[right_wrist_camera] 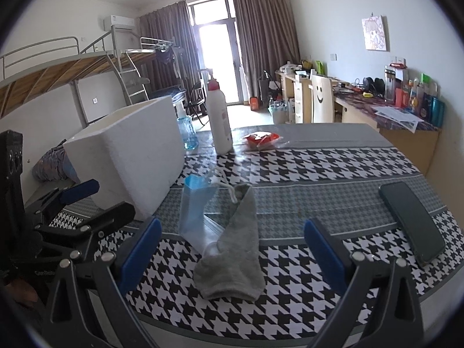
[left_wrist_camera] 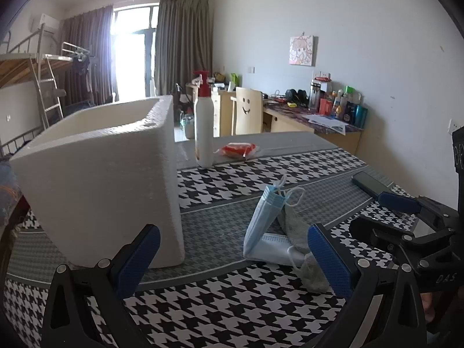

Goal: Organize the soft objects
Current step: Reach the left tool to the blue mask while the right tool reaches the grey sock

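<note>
A grey sock (right_wrist_camera: 232, 249) lies on the houndstooth tablecloth, between the fingers of my right gripper (right_wrist_camera: 232, 249), which is open just above it. A light blue face mask (right_wrist_camera: 194, 211) rests folded against the sock's left side. In the left wrist view the mask (left_wrist_camera: 265, 226) stands folded up with the sock (left_wrist_camera: 304, 249) behind it. My left gripper (left_wrist_camera: 235, 258) is open, with the mask just ahead of its right finger. A white foam box (left_wrist_camera: 110, 174) stands open-topped on the left; it shows as the foam box (right_wrist_camera: 130, 156) in the right wrist view too.
A white pump bottle (right_wrist_camera: 219, 116) and a red snack packet (right_wrist_camera: 261, 140) sit at the table's far side. A dark phone (right_wrist_camera: 411, 220) lies on the right. Beyond the table (right_wrist_camera: 319, 174) are a desk with clutter, a chair and a bunk bed.
</note>
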Demonstrator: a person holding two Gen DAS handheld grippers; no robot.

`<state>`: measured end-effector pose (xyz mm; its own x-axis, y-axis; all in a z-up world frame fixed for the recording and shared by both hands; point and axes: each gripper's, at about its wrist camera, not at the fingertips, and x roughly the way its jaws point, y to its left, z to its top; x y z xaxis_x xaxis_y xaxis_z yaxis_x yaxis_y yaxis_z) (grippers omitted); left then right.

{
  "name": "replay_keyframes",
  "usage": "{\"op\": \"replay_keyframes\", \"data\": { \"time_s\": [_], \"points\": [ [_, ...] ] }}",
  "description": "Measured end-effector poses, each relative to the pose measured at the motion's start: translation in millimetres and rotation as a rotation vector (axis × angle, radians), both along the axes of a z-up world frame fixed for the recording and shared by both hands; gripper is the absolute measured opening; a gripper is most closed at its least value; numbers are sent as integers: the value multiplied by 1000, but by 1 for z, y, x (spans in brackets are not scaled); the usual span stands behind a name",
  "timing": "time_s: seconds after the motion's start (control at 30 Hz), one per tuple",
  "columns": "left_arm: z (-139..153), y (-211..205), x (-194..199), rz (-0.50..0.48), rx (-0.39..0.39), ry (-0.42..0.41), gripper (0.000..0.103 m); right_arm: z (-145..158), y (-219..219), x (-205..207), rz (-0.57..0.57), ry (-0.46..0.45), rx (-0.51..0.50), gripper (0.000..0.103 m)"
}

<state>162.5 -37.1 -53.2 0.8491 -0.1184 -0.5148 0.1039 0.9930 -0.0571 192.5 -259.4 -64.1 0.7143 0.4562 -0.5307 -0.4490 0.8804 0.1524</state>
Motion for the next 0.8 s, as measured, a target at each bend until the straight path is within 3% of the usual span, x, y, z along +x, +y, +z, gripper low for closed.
{"op": "replay_keyframes", "data": {
  "time_s": [0.8],
  "points": [
    [-24, -14, 32, -24, 12, 108, 99, -28, -23, 6, 0, 81, -4, 100]
  ]
}}
